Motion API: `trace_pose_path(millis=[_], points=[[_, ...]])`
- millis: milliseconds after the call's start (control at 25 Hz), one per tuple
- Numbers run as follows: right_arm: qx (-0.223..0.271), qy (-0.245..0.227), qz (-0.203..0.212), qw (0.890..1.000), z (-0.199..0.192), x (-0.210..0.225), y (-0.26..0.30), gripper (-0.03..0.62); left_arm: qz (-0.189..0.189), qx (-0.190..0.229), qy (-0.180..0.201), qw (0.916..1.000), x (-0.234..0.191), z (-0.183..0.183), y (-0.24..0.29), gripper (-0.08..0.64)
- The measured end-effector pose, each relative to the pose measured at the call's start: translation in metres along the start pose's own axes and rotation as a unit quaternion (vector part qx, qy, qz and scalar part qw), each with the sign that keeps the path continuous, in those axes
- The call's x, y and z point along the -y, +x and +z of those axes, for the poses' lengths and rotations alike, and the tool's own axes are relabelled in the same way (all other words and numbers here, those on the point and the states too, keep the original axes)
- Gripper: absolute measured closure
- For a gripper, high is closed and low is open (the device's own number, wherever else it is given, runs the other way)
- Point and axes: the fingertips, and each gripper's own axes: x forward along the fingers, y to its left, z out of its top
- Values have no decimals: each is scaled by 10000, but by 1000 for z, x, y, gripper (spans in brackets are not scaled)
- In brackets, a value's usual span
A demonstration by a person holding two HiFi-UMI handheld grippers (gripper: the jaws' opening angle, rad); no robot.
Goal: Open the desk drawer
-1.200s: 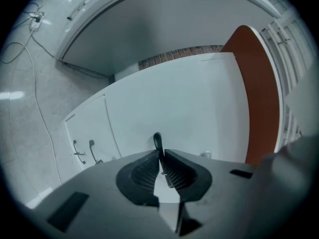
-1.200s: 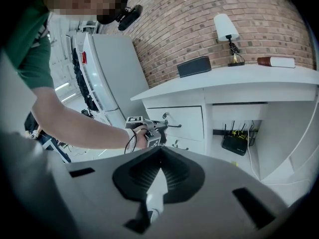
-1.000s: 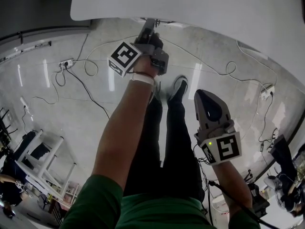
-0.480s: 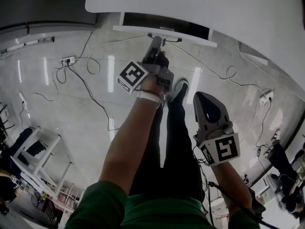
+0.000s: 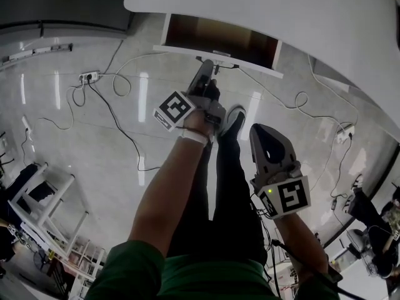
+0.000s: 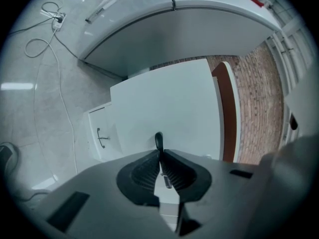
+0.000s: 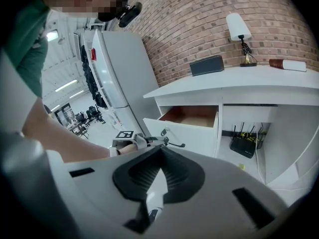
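Left gripper [image 5: 206, 70]: jaws clamped narrow on the drawer handle [image 6: 158, 138]. Drawer [image 5: 256, 69] sits under the edge of the white table [image 5: 281, 11], pulled partway out with its brown inside exposed. Right gripper [image 5: 265, 133] is idle near the person's leg, jaws together, nothing between them. Looks mostly done; what's left is probably a bit more pull, then letting go.

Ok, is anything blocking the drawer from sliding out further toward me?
Nothing visible. The left tool is shut on the drawer handle, and only open space lies before the drawer front. The right tool hangs off to the side.
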Motion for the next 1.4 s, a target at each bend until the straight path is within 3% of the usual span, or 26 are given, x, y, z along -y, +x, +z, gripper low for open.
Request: trace_pose_path(millis=[280,840,1400], points=[[-77,98,-7,9999,0,-2,0,592,30,69,-65,10000,-2,0,-8,535],[-151,113,11,9998,-7,13,5,592,458,-210,203,9985,-33,-9,-12,532],[-325,140,114,9993,-21,13,10,592,939,-135,23,9955,-69,-13,-11,534]])
